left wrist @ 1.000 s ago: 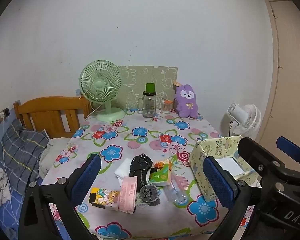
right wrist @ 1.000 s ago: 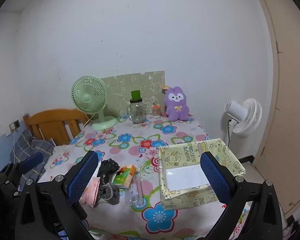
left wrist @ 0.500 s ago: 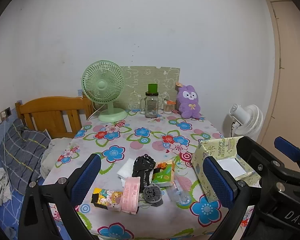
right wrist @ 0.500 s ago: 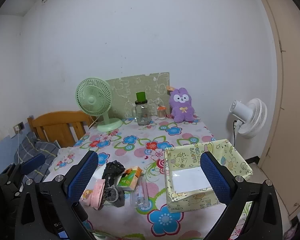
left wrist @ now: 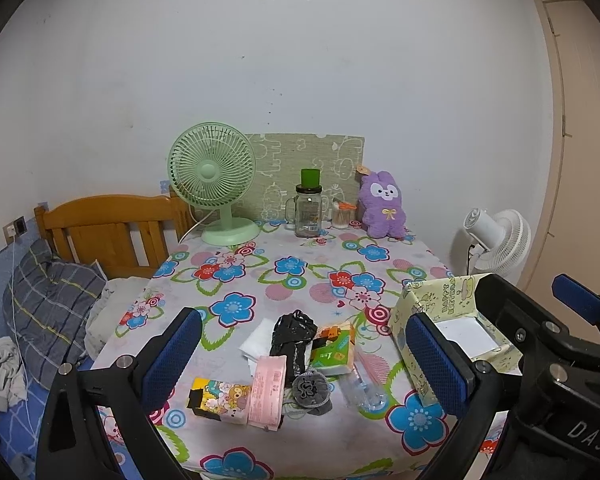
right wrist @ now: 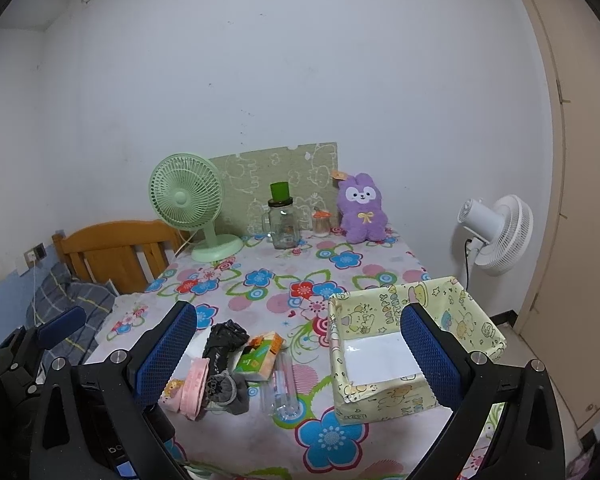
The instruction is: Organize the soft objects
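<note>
1. Left wrist view: left gripper (left wrist: 305,360) jaws wide apart, holding nothing; soft-item pile, grey sock (left wrist: 310,389) and black bundle (left wrist: 293,335), lies between and below them.
2. Right gripper (right wrist: 298,356) also spread wide, empty; yellow box (right wrist: 384,402) under its right jaw, pile toward the left jaw.

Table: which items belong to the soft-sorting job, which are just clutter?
Job:
black crumpled plastic bag
grey knitted sock
pink flat packet
green-orange tissue pack
yellow patterned paper box

Bystanders:
green desk fan
glass mason jar
purple plush rabbit
</note>
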Available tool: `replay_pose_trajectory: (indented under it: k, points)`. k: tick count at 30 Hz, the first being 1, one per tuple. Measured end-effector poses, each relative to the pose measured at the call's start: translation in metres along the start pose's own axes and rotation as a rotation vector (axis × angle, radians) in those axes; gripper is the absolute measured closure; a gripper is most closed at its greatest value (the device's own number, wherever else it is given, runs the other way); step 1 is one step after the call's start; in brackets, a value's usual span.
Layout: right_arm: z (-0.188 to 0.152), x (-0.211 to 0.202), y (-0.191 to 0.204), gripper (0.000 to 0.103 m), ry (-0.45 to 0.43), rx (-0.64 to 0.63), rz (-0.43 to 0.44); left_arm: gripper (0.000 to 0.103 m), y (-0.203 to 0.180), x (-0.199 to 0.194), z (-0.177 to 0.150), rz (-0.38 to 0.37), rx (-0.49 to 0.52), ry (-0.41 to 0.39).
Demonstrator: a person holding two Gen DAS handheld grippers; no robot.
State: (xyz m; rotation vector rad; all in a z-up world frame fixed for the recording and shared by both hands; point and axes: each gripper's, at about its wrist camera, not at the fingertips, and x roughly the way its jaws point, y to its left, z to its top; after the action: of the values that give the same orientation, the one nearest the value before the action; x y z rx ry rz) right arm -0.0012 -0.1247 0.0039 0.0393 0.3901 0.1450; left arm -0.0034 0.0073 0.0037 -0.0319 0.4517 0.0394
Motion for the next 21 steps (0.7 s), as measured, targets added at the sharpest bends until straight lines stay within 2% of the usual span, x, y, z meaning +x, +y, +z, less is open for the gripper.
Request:
replay_pose_trajectory:
  k: [21]
  points:
    - [-0.0010, -0.0012, -0.0040, 0.000, 0.008, 0.021, -0.008, 0.001, -0.0035, 0.0014, 0.0006, -0.002, 0.001, 0.000]
